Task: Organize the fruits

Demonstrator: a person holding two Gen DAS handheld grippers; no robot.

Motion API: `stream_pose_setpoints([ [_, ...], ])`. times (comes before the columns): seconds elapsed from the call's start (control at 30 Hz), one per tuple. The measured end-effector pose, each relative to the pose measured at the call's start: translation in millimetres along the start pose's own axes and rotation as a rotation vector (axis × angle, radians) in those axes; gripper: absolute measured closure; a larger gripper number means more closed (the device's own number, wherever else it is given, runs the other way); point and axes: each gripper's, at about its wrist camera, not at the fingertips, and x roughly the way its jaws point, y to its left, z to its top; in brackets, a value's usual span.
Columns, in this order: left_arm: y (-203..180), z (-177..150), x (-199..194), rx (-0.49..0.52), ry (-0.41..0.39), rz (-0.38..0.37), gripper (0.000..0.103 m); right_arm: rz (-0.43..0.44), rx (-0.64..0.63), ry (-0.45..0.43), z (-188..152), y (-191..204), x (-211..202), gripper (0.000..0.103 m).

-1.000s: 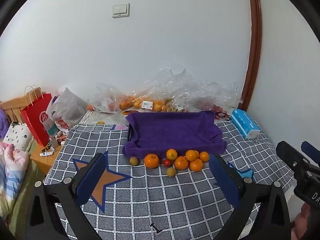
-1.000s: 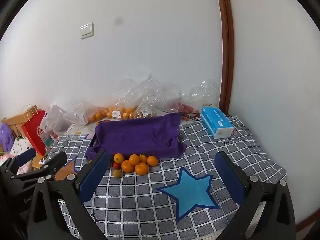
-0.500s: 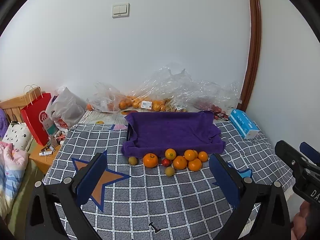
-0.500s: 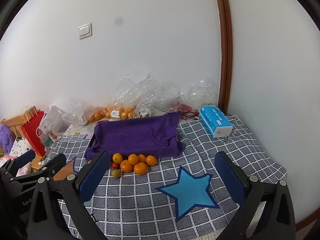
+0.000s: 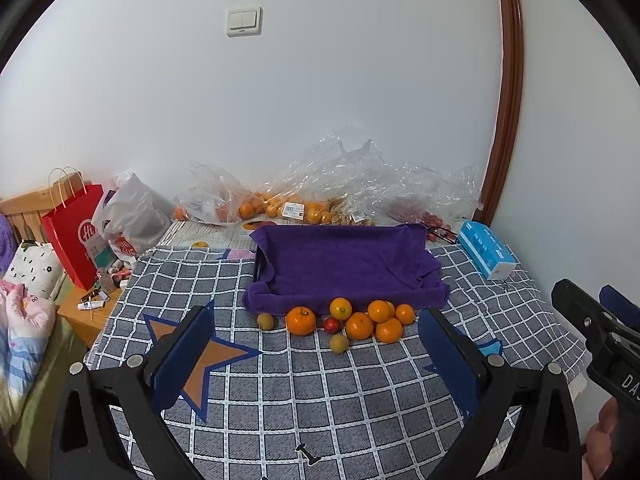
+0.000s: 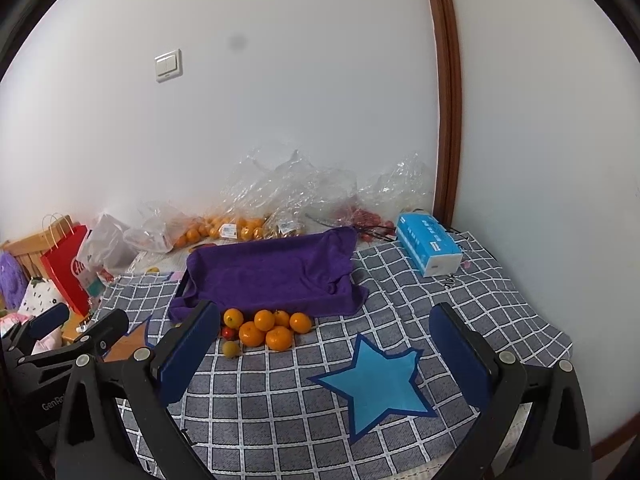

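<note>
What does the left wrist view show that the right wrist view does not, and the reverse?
Only the left wrist view shows the whole orange star and the small fruit left of the oranges; the right gripper's fingers hide them in the other view. Only the right wrist view shows the whole blue star. Both show the purple towel, the oranges, the tissue box, and both grippers open, holding nothing.

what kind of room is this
Probably a bedroom at home: bedding lies at the left by a wooden bedside table, and shopping bags and bagged oranges are piled against a plain wall with a light switch.
</note>
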Motion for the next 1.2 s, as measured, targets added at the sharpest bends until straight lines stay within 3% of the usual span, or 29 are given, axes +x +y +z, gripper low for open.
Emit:
stream_pose_setpoints([
  [1.2,1.2,-3.8,0.0,-0.006,0.006,0.0,0.0,-0.022,-0.009,-0.012,-2.7,4.0,0.5,0.0],
])
